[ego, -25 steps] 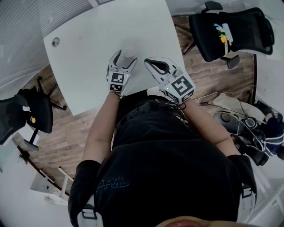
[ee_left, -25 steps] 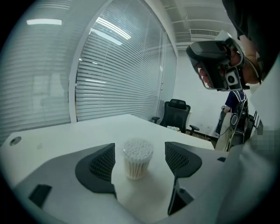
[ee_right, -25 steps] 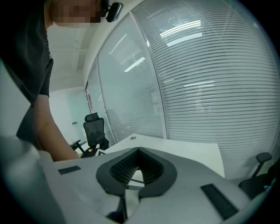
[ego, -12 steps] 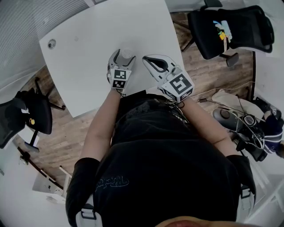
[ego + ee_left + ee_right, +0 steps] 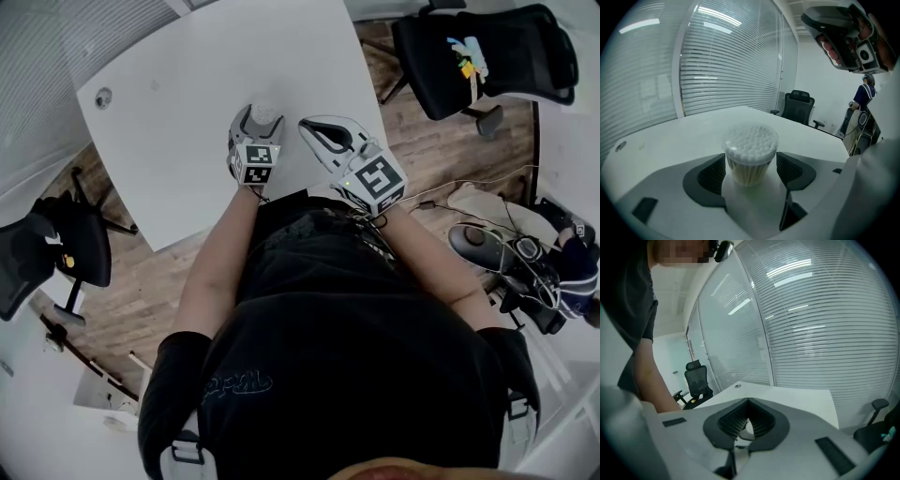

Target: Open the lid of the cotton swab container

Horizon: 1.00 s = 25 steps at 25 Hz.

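Left gripper (image 5: 262,122) narrowed round swab container (image 5: 751,149) | white table (image 5: 202,80) | blinds (image 5: 731,70)

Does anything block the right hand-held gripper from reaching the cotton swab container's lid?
Nothing visible. The shut right hand-held gripper is beside the cotton swab container; the left hand-held gripper holds only its sides, leaving the lid bare.

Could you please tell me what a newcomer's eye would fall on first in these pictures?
A full, clear cotton swab tub stands on the white table, clasped between the jaws of the left hand-held gripper. Just to its right, the right hand-held gripper is shut and empty. A black office chair stands on the wooden floor beyond the table's right edge.
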Tool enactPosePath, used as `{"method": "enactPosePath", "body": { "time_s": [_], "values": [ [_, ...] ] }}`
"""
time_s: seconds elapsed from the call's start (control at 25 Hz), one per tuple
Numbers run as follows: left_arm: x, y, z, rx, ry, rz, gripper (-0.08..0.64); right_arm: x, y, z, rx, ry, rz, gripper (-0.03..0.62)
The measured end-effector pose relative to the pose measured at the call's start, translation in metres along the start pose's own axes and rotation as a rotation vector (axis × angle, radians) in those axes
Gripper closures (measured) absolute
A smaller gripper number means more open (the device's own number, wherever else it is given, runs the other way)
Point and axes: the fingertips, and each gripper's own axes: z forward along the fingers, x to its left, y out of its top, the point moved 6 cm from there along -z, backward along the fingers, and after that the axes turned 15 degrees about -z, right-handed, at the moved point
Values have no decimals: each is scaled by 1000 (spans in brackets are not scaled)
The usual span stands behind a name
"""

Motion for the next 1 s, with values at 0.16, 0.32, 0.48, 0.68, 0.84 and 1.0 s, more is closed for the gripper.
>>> {"method": "enactPosePath", "body": {
  "time_s": [0.16, 0.32, 0.48, 0.68, 0.84, 1.0],
  "values": [
    [5, -1, 2, 19, 23, 20, 278, 3, 0, 1, 9, 1, -20, 571],
    [6, -1, 1, 23, 21, 30, 290, 6, -2, -1, 14, 3, -22, 571],
    [5, -3, 1, 31, 11, 34, 291, 8, -3, -3, 11, 3, -25, 571],
    [1, -2, -1, 57, -17, 63, 293, 9, -2, -8, 9, 3, -44, 571],
    [-4, -2, -5, 89, -60, 89, 293, 12, 0, -12, 6, 9, -54, 571],
    [-9, 3, -11, 110, -94, 115, 293, 14, 2, -17, -8, 2, -54, 571]
  ]
}}
